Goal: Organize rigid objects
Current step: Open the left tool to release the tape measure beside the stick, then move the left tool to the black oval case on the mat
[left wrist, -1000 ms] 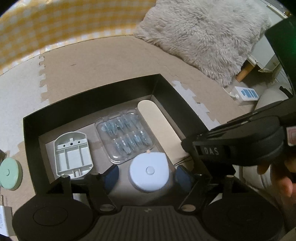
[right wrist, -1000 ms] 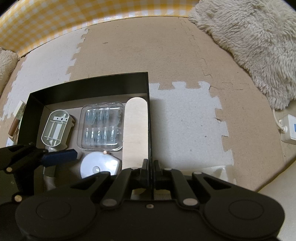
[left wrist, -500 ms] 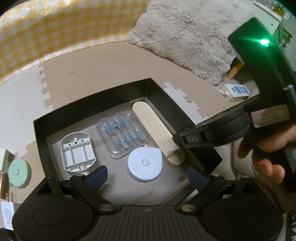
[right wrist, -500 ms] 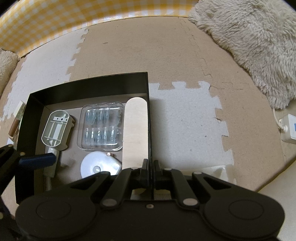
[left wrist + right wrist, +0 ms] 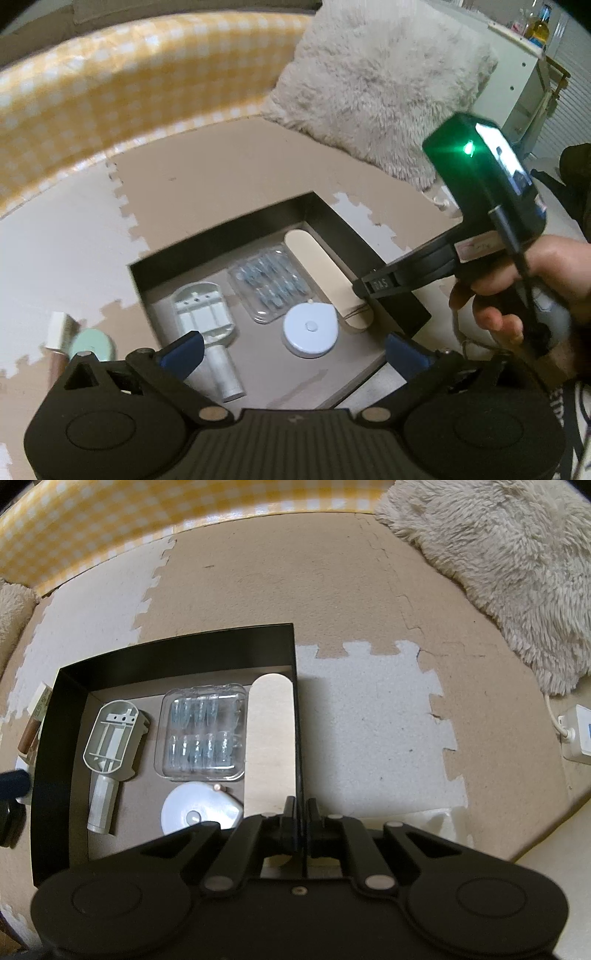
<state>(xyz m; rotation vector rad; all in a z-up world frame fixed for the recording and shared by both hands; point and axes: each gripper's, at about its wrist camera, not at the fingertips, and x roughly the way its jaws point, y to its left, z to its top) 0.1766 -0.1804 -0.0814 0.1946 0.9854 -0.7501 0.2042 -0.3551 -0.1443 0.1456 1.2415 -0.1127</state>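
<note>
A black open box (image 5: 177, 653) lies on the foam floor mat and also shows in the left wrist view (image 5: 221, 232). Inside lie a grey plastic part with a tube (image 5: 110, 746), a clear case of small blue pieces (image 5: 201, 731), a white round tape measure (image 5: 199, 810) and a long beige board (image 5: 269, 738). My right gripper (image 5: 298, 812) is shut on the box's right wall. My left gripper (image 5: 291, 352) is open and empty, raised above the box's near side. A mint green disc (image 5: 92, 345) lies outside, left of the box.
A fluffy beige rug (image 5: 498, 565) lies at the back right. A yellow checked wall (image 5: 110, 96) runs along the back. A white power strip (image 5: 578, 734) sits at the right. Small items (image 5: 35, 720) lie left of the box.
My left gripper has lifted and drawn back from the box, with its fingers wider apart. The tape measure stays in the box. The right gripper has kept its hold on the box wall.
</note>
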